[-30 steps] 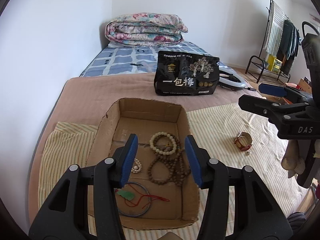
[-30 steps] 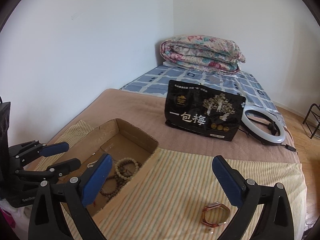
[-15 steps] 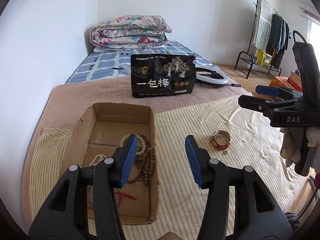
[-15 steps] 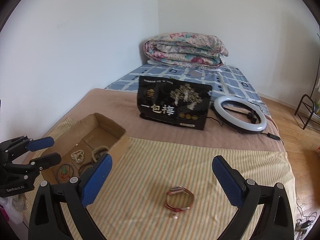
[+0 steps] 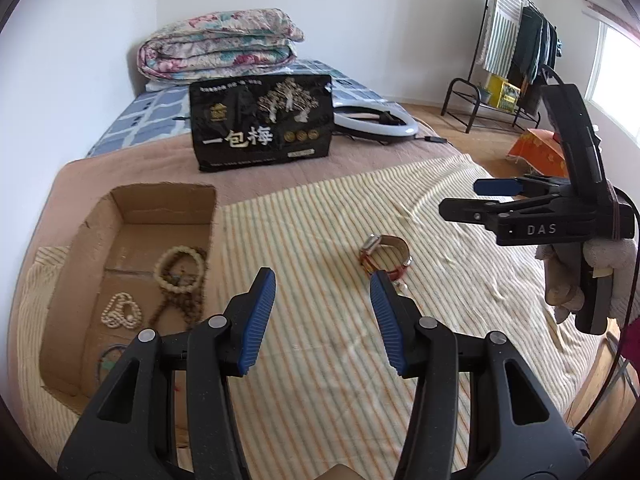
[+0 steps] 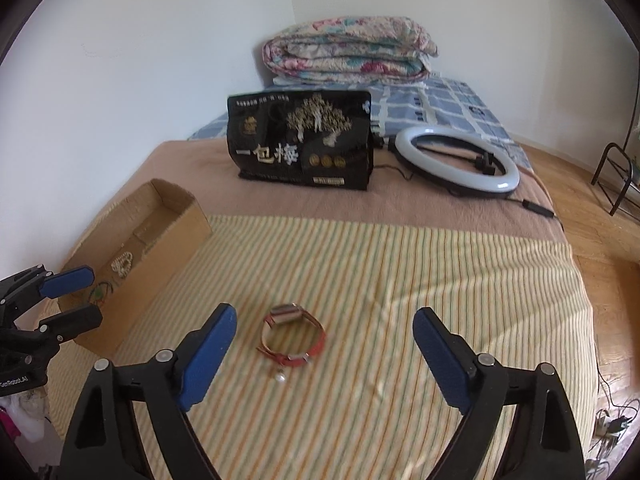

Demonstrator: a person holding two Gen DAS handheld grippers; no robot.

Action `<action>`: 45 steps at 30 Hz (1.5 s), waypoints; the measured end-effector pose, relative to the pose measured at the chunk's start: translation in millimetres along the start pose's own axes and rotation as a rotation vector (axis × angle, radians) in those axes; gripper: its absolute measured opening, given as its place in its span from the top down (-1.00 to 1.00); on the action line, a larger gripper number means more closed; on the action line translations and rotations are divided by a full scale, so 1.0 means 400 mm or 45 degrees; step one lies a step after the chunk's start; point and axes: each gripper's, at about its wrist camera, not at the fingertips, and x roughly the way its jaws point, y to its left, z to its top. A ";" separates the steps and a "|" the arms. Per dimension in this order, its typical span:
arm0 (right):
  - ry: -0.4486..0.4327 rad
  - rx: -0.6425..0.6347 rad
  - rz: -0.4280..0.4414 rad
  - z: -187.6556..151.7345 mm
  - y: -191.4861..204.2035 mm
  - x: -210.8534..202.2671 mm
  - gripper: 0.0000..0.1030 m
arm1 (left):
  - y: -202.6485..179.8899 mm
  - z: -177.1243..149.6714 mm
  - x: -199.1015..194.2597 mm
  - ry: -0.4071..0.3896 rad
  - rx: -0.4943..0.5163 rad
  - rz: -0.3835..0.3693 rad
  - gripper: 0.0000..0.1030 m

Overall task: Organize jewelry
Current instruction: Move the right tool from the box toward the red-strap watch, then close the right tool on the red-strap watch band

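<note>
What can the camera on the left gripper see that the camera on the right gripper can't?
Only the left wrist view shows the clothes rack by the window, the orange umbrella on the floor, and the big beige bead bracelet inside the cardboard box.

Only the right wrist view shows the small pearl lying beside the red watch.

Both show the watch on the striped cloth, the box, the white pearl strand, the black bag, the ring light and the folded quilt.

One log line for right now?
left tongs open, empty | right tongs open above watch | watch outside box
</note>
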 end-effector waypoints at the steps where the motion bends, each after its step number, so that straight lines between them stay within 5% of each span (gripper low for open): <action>1: 0.015 0.005 0.006 -0.006 -0.008 0.009 -0.69 | -0.012 -0.004 0.014 0.013 0.010 -0.006 0.02; 17: 0.215 0.034 0.125 -0.054 -0.041 0.188 0.16 | -0.090 -0.051 0.180 0.139 0.045 -0.110 0.02; 45: 0.252 -0.043 0.108 -0.048 -0.038 0.254 0.85 | -0.150 -0.066 0.303 0.218 0.078 -0.207 0.20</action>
